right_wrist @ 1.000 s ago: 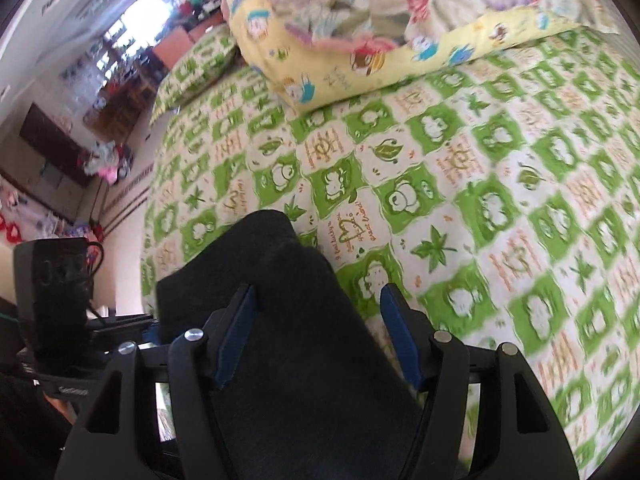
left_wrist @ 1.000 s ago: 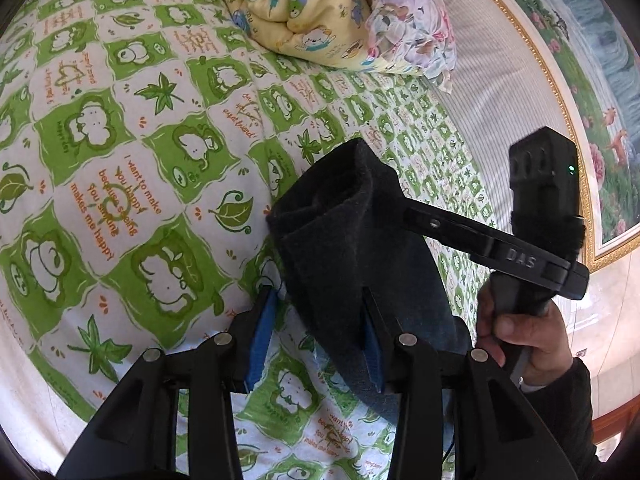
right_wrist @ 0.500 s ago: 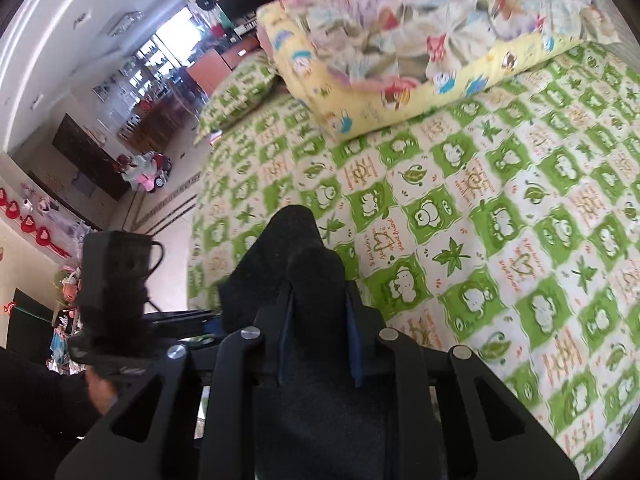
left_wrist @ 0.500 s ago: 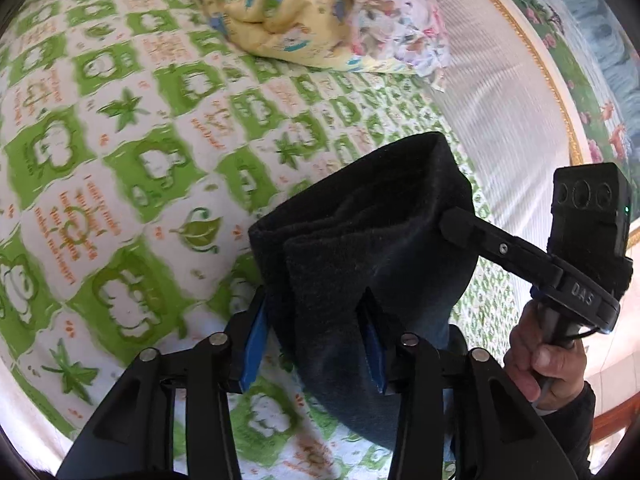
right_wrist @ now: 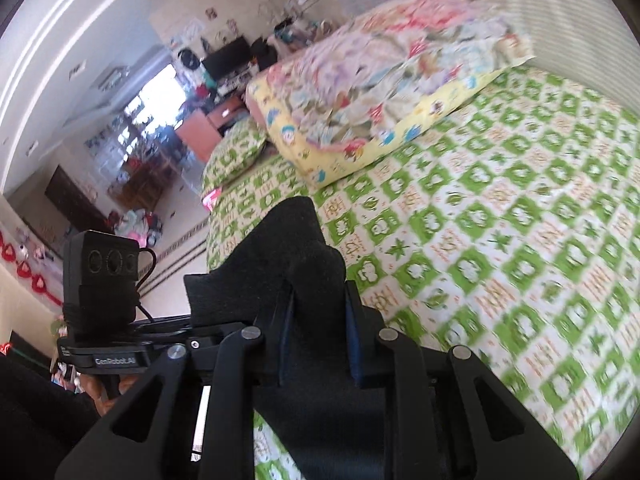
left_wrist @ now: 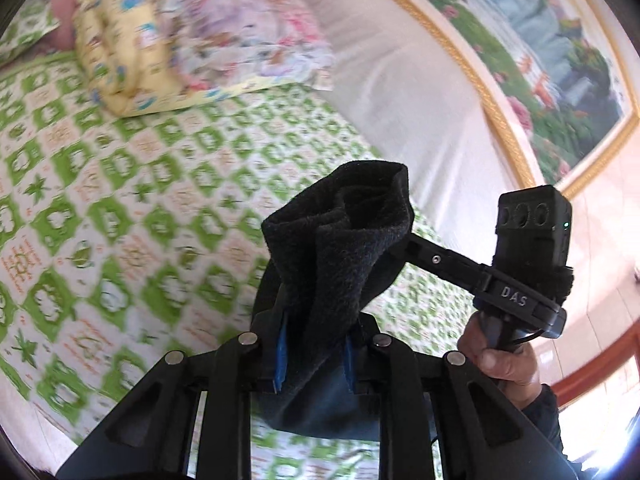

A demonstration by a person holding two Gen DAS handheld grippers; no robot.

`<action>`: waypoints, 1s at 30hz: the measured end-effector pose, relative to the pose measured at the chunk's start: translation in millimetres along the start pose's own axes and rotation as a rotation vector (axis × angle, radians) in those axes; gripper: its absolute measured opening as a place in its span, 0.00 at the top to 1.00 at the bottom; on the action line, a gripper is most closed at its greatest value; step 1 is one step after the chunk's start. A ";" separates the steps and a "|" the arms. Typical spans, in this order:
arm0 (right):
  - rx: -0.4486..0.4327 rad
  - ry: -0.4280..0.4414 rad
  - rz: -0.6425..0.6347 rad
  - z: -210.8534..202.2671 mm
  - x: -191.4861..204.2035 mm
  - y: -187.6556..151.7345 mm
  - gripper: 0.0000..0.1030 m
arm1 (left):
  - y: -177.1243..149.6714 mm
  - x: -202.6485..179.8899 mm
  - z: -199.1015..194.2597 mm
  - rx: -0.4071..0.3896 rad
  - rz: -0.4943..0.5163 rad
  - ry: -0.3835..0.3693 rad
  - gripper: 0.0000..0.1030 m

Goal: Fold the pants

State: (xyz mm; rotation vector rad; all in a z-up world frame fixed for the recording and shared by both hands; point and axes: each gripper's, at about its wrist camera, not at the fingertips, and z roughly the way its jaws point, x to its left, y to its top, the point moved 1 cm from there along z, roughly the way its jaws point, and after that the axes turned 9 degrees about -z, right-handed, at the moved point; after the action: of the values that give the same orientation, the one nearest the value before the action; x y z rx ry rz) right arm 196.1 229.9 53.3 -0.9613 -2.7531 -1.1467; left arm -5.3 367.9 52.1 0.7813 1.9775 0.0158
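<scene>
Dark pants (left_wrist: 340, 248) over green-checked bedsheet (left_wrist: 120, 208), yellow quilt (left_wrist: 132, 52) well beyond.

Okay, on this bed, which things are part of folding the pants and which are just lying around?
Part of the job:
- dark pants
- left gripper, jaws closing on the pants
- right gripper, clamped on the pants

Just lying about:
- yellow cartoon quilt
- green pillow
- green frog-print bedsheet

We see bed (right_wrist: 520, 240) in green-check sheet, yellow quilt (right_wrist: 384, 92) at twelve o'clock, framed landscape painting (left_wrist: 552, 64) at two; bright window (right_wrist: 160, 84), perhaps, at ten.
</scene>
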 end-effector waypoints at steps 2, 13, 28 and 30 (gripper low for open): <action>-0.025 -0.010 0.015 -11.5 -0.8 -5.0 0.76 | -5.1 -12.9 0.4 0.013 0.021 -0.018 0.80; -0.173 -0.055 0.151 -85.9 -21.0 -59.0 0.76 | -48.1 -88.5 14.6 0.090 0.180 -0.055 0.80; -0.362 -0.122 0.344 -169.0 -45.9 -149.1 0.76 | -118.1 -163.9 50.2 0.216 0.364 -0.090 0.80; -0.376 -0.132 0.363 -176.5 -48.6 -159.0 0.76 | -128.3 -170.4 57.3 0.236 0.384 -0.092 0.80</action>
State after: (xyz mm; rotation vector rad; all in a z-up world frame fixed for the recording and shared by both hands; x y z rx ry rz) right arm 111.0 3.4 69.4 -1.5458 -2.3416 -1.6015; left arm 28.7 158.7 114.4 1.2838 1.7361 -0.0264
